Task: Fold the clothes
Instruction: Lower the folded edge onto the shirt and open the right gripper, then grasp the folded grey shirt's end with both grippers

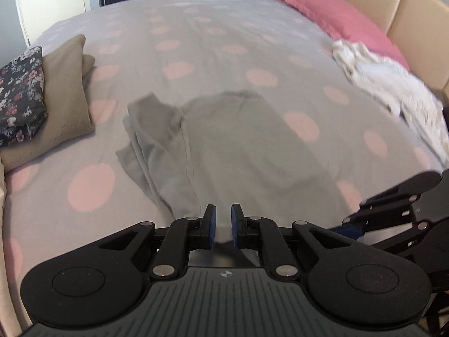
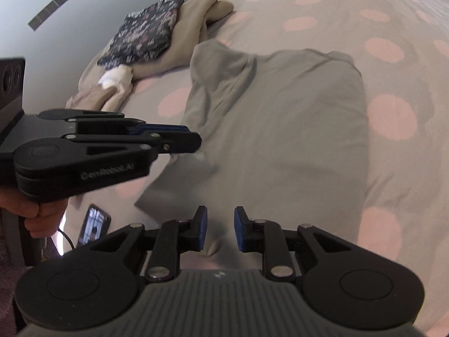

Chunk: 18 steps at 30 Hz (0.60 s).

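A grey garment (image 1: 233,146) lies spread on the bed, with a sleeve bunched at its left; it also shows in the right wrist view (image 2: 280,129). My left gripper (image 1: 223,224) has a narrow gap between its blue pads, with the garment's near hem between them. In the right wrist view the left gripper (image 2: 193,143) pinches the garment's left corner. My right gripper (image 2: 220,230) stands slightly open over the near hem, with grey fabric between its pads. It also shows at the right edge of the left wrist view (image 1: 348,229).
The bed has a grey cover (image 1: 196,42) with pink dots. Folded beige and floral clothes (image 1: 42,98) are stacked at the left. A pile of white laundry (image 1: 393,90) and a pink pillow (image 1: 336,19) lie at the right. A phone (image 2: 94,223) lies below the bed edge.
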### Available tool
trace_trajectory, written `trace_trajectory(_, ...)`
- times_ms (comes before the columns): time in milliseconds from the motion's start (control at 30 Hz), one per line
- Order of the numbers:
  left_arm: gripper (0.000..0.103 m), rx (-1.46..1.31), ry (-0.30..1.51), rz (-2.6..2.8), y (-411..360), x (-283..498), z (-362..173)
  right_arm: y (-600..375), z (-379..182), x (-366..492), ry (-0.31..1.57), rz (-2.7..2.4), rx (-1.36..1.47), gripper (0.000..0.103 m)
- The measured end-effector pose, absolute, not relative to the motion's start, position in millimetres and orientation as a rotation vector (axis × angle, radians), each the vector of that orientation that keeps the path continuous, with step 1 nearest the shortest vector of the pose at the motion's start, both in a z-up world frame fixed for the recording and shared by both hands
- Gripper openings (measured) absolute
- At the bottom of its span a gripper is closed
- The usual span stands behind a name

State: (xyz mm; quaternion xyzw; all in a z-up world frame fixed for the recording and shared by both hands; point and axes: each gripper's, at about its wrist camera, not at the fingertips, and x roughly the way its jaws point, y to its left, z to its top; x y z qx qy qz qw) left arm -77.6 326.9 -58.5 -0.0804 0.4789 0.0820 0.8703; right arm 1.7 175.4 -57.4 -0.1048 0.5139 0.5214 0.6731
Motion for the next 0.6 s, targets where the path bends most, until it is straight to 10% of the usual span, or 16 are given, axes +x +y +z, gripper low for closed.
trace_trajectory(400, 0.009, -0.274, 1.025, 0.273, 348, -122, -58, 120, -49, 5, 0.933, 1.122, -0.402, 0.028)
trace_trajectory(600, 0.025, -0.352, 1.008, 0.247, 339, -134, -59, 93, -55, -10, 0.807, 1.095, -0.540, 0.034)
